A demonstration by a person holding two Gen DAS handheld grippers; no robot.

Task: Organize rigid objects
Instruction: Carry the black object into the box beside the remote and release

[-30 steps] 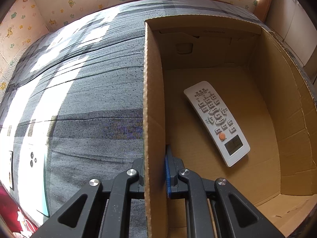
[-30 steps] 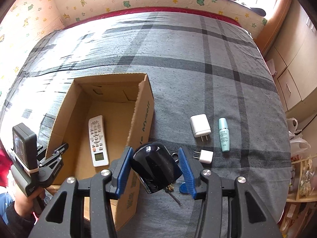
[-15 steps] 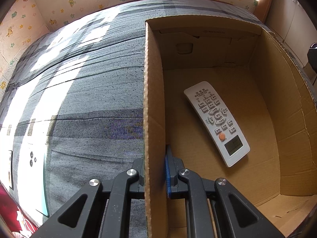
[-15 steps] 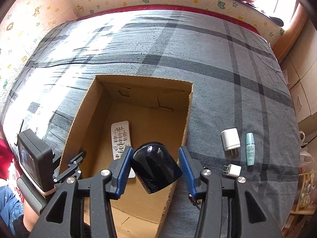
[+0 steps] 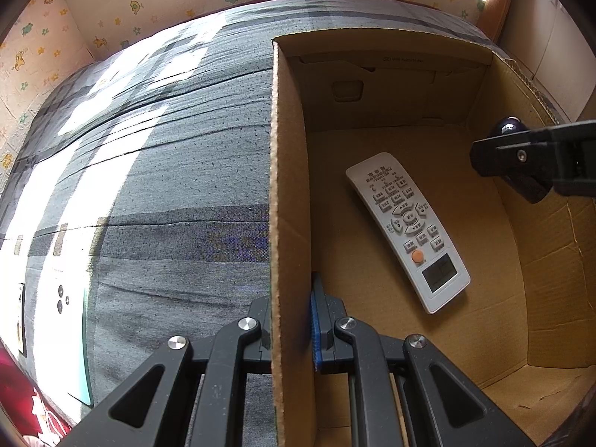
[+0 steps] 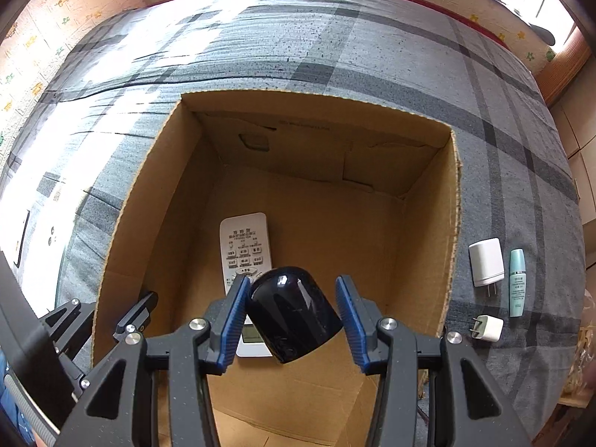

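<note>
I am carrying a glossy black object [image 6: 294, 313], clenched in my right gripper [image 6: 292, 314], over the cardboard box [image 6: 455, 223] where the remote control [image 6: 244, 246] is already lying; my left gripper [image 5: 290, 331] is pinching the box's left wall. Two white chargers [image 6: 486, 262] and a teal tube [image 6: 517, 283] are waiting beside the box's right wall.

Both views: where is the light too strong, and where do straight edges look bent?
Left wrist view: sunlight washes out the grey plaid bedcover; the brown cardboard box wall bows. Right wrist view: glare on the bedcover upper left; small highlights on the glossy black rounded object; box rim curves.
</note>
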